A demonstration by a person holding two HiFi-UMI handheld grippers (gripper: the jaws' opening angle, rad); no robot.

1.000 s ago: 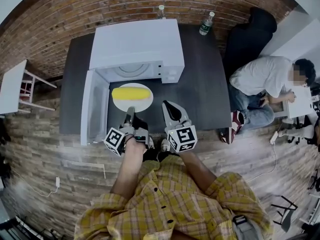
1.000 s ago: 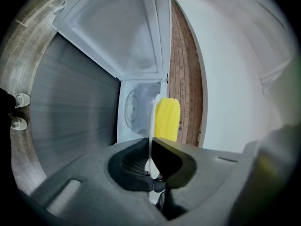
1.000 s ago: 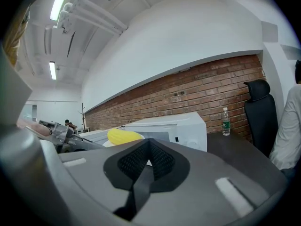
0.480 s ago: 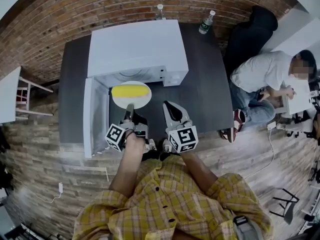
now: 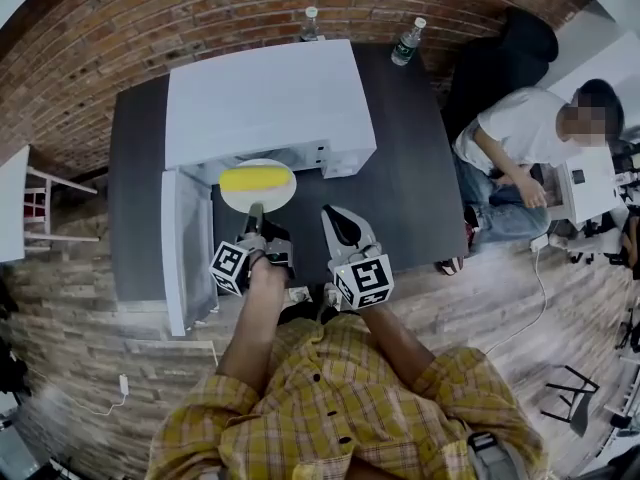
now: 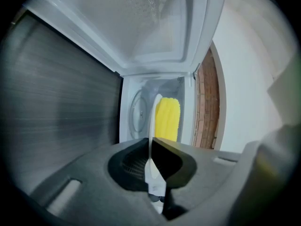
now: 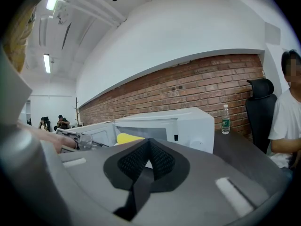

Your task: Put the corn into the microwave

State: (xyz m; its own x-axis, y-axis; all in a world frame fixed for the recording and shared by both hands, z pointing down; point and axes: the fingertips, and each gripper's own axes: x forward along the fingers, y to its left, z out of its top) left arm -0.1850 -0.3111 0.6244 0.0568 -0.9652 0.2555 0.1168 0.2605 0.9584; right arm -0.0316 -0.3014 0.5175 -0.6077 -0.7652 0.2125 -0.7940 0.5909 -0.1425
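Note:
A yellow corn cob (image 5: 252,179) lies on a white plate (image 5: 258,196) at the mouth of the white microwave (image 5: 268,98), whose door (image 5: 183,243) stands swung open to the left. My left gripper (image 5: 255,212) is shut on the plate's near rim. In the left gripper view the plate (image 6: 153,119) shows edge-on between the jaws, with the corn (image 6: 168,119) beyond and the glass turntable (image 6: 135,113) inside the cavity. My right gripper (image 5: 336,218) hovers just right of the plate, shut with nothing in it; its own view shows the closed right gripper (image 7: 149,155) before the microwave (image 7: 190,121).
The microwave stands on a dark table (image 5: 405,183). Two water bottles (image 5: 405,43) stand at the table's back edge. A seated person (image 5: 515,143) and a black chair (image 5: 500,63) are to the right. A white side table (image 5: 12,203) is at the far left.
My left gripper has carried the plate with the corn forward, so its far edge now reaches the microwave's opening. The right gripper has drifted forward a little alongside.

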